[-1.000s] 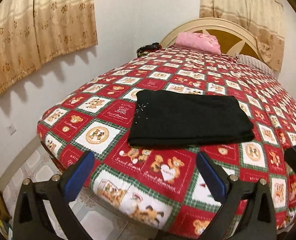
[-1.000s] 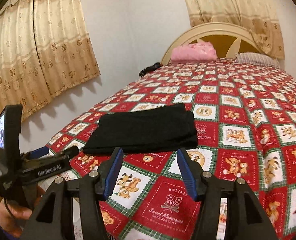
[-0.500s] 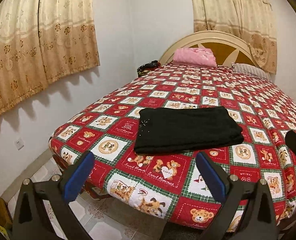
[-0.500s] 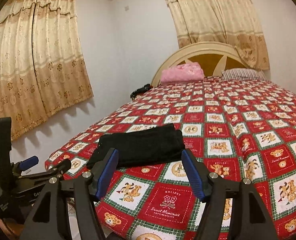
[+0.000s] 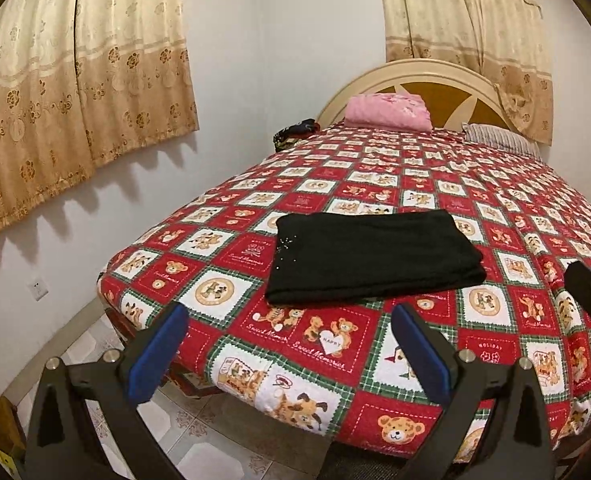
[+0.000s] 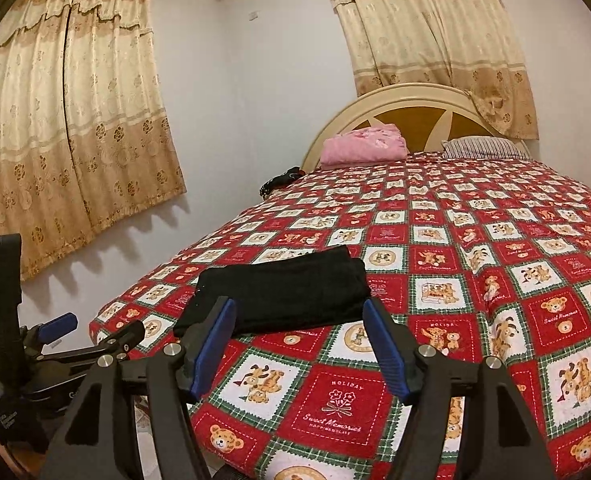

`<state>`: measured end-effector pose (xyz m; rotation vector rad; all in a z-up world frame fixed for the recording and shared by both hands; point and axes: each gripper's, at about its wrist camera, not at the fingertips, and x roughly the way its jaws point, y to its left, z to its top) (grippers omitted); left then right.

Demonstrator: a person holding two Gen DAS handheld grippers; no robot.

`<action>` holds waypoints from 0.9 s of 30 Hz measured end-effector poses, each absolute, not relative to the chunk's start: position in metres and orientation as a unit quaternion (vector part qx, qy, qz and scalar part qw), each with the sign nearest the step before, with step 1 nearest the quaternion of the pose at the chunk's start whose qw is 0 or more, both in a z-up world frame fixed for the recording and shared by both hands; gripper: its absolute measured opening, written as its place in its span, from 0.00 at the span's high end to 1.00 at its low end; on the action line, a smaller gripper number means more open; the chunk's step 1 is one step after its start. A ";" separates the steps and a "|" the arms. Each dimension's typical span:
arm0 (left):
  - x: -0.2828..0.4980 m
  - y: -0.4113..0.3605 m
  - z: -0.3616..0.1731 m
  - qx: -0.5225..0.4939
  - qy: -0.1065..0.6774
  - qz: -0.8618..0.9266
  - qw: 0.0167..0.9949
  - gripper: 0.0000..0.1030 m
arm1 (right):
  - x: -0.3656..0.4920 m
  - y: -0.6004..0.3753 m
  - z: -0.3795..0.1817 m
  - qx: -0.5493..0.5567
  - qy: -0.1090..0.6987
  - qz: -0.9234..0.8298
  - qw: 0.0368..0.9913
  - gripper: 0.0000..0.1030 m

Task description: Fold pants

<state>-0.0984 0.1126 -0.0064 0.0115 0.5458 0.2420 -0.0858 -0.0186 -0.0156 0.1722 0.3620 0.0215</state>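
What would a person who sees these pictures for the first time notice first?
Probably the red checked bedspread with teddy bears, which covers the whole bed. On it, near the foot end, lie the black pants, folded into a flat rectangle. Both grippers, left and right, are open and short of the pants.

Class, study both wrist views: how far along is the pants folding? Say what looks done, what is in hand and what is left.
Done: the black pants lie as a compact folded rectangle on the bedspread, edges fairly even. In hand: nothing; the left gripper and right gripper are both open, short of the pants and apart from them. Left: seemingly nothing, perhaps tidying.
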 end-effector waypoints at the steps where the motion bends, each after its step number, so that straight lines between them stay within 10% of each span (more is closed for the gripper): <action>1: -0.098 0.113 -0.006 0.005 0.269 0.120 0.956 0.00 | -0.086 -0.019 -0.016 0.086 0.181 0.011 0.980 0.34; 27: -0.098 0.108 -0.002 0.010 0.259 0.136 0.956 0.00 | -0.090 -0.023 -0.017 0.090 0.176 0.007 0.980 0.34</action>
